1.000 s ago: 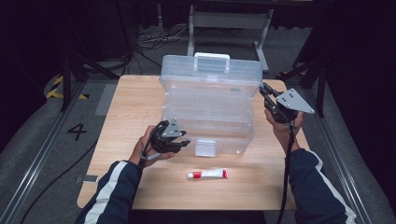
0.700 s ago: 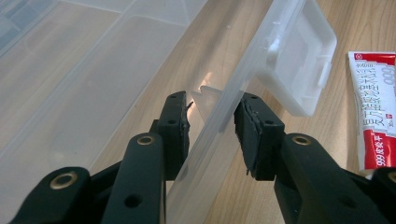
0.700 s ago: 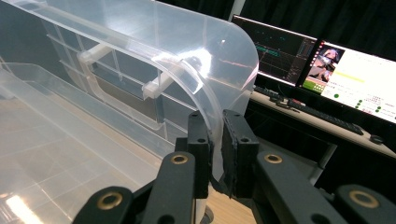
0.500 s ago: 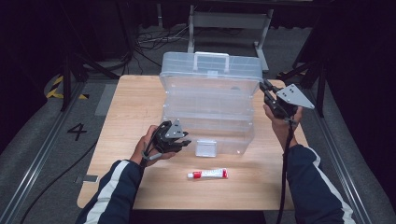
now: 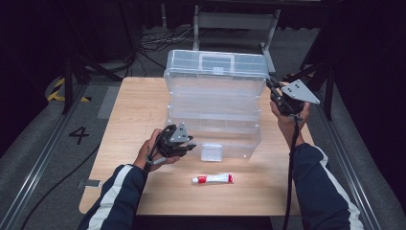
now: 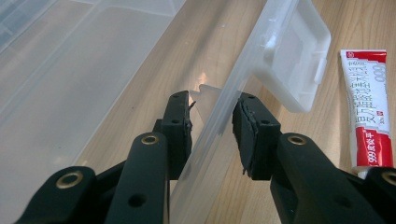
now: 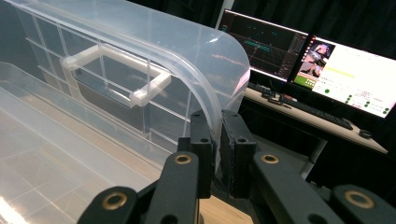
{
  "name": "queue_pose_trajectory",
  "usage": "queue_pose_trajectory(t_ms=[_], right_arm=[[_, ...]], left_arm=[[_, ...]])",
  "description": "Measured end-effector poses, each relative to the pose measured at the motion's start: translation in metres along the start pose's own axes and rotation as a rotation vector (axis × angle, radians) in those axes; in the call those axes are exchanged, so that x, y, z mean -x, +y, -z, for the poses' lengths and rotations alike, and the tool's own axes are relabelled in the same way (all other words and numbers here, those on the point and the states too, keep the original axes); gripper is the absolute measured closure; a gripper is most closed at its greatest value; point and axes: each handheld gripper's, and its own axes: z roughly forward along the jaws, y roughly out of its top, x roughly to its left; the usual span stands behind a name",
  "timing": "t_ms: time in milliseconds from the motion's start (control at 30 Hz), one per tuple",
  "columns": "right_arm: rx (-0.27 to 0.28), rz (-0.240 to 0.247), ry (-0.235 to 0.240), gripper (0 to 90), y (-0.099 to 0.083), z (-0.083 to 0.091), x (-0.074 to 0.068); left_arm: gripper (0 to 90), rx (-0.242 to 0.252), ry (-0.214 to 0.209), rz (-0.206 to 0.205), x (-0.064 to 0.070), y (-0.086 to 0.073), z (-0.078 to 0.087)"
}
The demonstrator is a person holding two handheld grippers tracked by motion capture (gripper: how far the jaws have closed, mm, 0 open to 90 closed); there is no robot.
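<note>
High view: clear plastic box [image 5: 215, 105] stands open, lid [image 5: 215, 64] raised.

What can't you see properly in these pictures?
- High view: the print on the red and white tube is too small to read.
- High view: the left gripper hides where it meets the clear box.
- Left gripper view: the tube is cut off by the right edge and by the gripper.
- Right gripper view: the text on the monitors is blurred.
- Right gripper view: the lid rim runs down out of sight behind the right gripper.
</note>
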Motion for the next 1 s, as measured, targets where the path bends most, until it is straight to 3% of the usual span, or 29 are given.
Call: queue_pose_trajectory(t_ms=[1000], right_arm=[[-0.084, -0.036, 0.003, 84.7, 0.013, -0.020, 0.012]], left_arm=[[67.6, 0.022, -0.027, 0.017, -0.002, -0.003, -0.001]])
